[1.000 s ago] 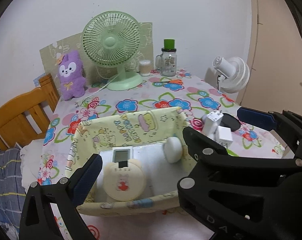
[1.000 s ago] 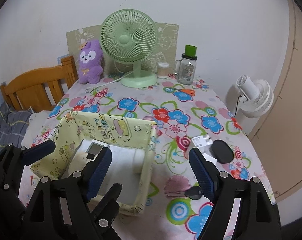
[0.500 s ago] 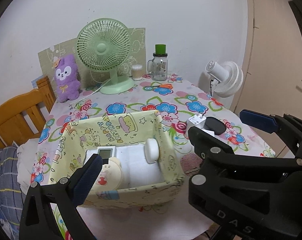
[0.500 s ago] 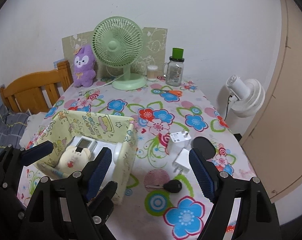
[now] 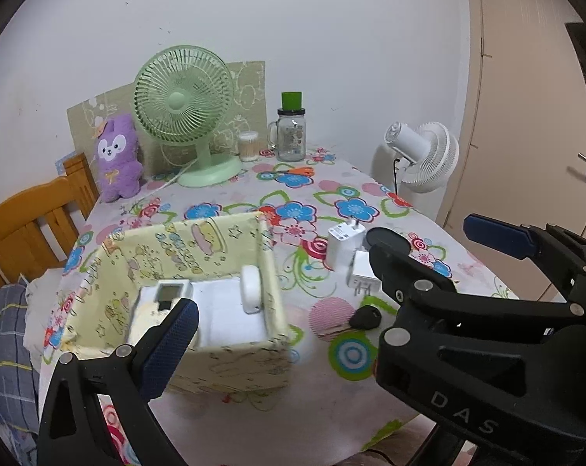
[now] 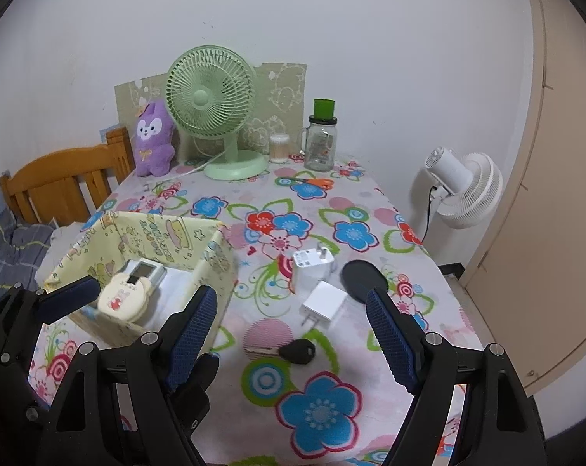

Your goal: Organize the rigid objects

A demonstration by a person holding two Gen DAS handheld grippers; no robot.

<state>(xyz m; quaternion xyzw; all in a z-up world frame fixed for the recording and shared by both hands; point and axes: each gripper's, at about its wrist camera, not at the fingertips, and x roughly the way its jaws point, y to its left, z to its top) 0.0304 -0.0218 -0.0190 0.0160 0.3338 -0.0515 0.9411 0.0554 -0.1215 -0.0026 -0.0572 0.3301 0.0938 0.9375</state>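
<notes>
A yellow fabric box [image 5: 223, 256] [image 6: 169, 240] sits on the flowered table's left. It holds a white device with a screen [image 5: 169, 293] [image 6: 143, 272], a cream round case [image 6: 122, 301] and a white oval piece [image 5: 251, 287]. On the cloth to its right lie two white chargers [image 6: 312, 268] [image 6: 324, 305], a black disc [image 6: 363, 277] and a black key [image 6: 297, 351]. My left gripper [image 5: 332, 291] is open and empty above the box's near side. My right gripper [image 6: 293, 334] is open and empty above the key.
At the back stand a green fan [image 6: 215, 108], a purple plush [image 6: 153, 139], a glass jar with a green lid [image 6: 322, 139] and a small cotton-swab pot [image 6: 279, 147]. A white fan [image 6: 463, 188] stands off the table's right edge. A wooden chair [image 6: 60, 186] is at the left.
Both grippers have pulled back and up from the box, so more of the table shows. The chargers, disc and key now sit in full view. Both stay open and empty.
</notes>
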